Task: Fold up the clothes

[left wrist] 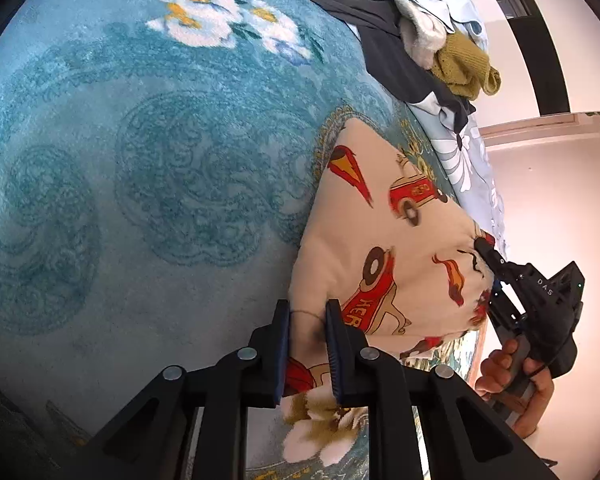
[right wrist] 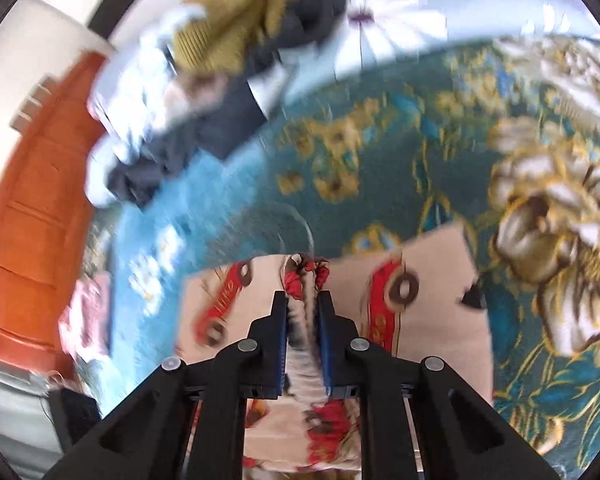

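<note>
A teal floral blanket (left wrist: pixel 140 200) carries the cream car-print garment (left wrist: pixel 384 240) at its right edge, long axis running near to far. Left gripper (left wrist: pixel 308 316) pinches its near hem; right gripper (right wrist: pixel 302 300), angled downward, clamps a bunched edge.

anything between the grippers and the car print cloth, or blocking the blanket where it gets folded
Nothing visible. The left gripper and right gripper are each shut on the car print cloth. The blue blanket beside it is bare; the clothes pile lies further off.
</note>
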Available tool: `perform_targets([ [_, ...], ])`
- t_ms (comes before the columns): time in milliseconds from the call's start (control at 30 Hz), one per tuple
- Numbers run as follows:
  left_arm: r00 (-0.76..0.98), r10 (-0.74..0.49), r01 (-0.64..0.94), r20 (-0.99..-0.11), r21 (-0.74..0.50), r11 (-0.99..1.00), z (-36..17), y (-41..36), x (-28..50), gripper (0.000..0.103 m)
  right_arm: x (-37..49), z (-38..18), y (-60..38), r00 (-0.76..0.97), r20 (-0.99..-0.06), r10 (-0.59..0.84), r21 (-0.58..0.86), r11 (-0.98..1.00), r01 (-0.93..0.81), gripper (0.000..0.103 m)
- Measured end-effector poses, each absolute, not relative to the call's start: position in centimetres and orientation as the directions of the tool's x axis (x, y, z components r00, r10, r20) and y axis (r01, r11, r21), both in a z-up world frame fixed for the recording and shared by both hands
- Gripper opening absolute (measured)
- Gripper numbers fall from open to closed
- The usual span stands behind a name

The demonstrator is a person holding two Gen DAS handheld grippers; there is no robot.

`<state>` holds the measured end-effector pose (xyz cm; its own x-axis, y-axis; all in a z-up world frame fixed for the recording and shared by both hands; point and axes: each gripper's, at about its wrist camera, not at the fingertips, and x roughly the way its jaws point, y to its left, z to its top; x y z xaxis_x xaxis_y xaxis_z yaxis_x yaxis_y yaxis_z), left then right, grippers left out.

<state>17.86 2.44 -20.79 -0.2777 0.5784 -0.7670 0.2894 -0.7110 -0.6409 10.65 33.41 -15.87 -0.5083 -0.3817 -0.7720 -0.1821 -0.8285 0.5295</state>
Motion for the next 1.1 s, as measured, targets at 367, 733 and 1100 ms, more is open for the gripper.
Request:
perform_targets([
  [367,-0.272,0.662,0.417,-0.698,-0.706,-0.573,-23.2,1.0,17.8,0.023,10.5,-20.1,35.2,-0.372,-0.831,-0.415,0.532,-0.789,-0.309,0.028],
  [733,-0.255,0.626,0.338,-0.737,-0.675,-0.656,-22.6,1.4,17.8,0.038,14.9,-21.7,36.3,-0.357,-0.762,-0.540,0.639,-0.717,-0.280,0.047],
  [1100,-0.260,0.639,0.380,-0.724,-0.685,-0.622,-23.4,1.0,17.8,0.038,16.0,-23.5,35.9,-0.453,-0.697,-0.556,0.714,-0.598,-0.365,0.047],
])
